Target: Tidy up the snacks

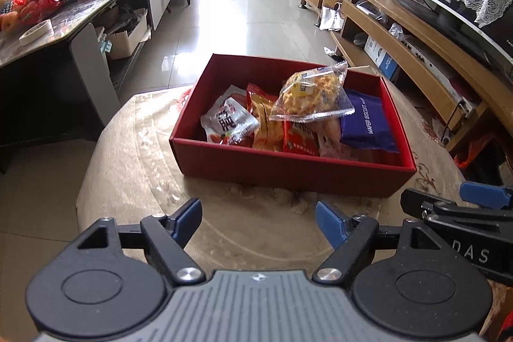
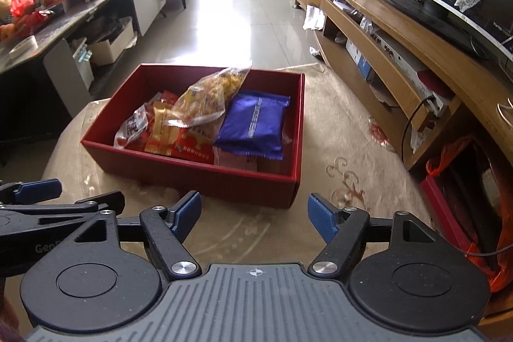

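A red open box (image 1: 288,172) (image 2: 198,178) sits on a round table with a beige cloth. Inside lie a clear bag of yellow puffed snacks (image 1: 309,93) (image 2: 208,96), a purple wafer packet (image 1: 365,120) (image 2: 255,124), a white-and-red packet (image 1: 229,120) (image 2: 133,127) and orange and red packets (image 1: 266,120) (image 2: 163,130). My left gripper (image 1: 259,221) stands open over bare cloth, short of the box's near wall. My right gripper (image 2: 255,218) is also open, near the box's front right corner, with nothing between its blue fingers (image 2: 320,220). Each view shows the other gripper at its edge.
A long dark table (image 1: 64,18) with fruit, boxes and a tape roll stands to the left. A wooden TV unit (image 2: 400,60) with a lace-covered screen runs along the right. Tiled floor (image 1: 250,15) lies beyond the round table. Orange bags (image 2: 449,162) sit low at right.
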`<state>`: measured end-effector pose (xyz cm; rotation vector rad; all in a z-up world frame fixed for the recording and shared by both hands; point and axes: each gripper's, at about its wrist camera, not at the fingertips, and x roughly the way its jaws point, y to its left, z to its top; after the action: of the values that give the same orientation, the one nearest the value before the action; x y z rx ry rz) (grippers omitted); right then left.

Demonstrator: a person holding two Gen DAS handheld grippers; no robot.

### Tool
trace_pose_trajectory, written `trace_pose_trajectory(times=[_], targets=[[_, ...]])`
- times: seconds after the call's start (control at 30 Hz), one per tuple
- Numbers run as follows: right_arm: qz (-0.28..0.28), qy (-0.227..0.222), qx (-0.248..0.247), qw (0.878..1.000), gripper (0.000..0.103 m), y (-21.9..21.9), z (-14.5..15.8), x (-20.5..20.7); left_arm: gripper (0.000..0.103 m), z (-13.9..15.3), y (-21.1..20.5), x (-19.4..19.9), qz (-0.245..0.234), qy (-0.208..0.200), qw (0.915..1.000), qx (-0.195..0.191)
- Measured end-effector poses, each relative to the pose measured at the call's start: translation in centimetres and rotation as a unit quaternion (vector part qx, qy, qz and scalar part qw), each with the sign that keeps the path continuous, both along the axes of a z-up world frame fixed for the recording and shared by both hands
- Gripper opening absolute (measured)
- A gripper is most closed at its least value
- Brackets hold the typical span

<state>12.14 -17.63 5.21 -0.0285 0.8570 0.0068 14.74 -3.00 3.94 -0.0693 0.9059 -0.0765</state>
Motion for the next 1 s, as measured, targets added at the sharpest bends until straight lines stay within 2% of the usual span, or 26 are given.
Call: trace_pose_trajectory(times=[0.43,0.53,1.0], targets=[[0.002,-0.002,0.011,1.000,0.079,-0.2,-0.3,-2.8,0.076,0.0,0.2,-2.8,-0.002,-0.006,1.0000,-0.007],[0.005,-0.005,0.013,1.000,0.079,-0.2,-0.2,-3.1,0.080,0.2,0.2,-3.4,0.004,-0.016,0.9999,-0.002],[0.007,-0.008,0.019,1.000,0.079,-0.4,-0.1,-3.3,0.083,0.4,0.1,-3.9,0.006,-0.034,0.9993,0.012]])
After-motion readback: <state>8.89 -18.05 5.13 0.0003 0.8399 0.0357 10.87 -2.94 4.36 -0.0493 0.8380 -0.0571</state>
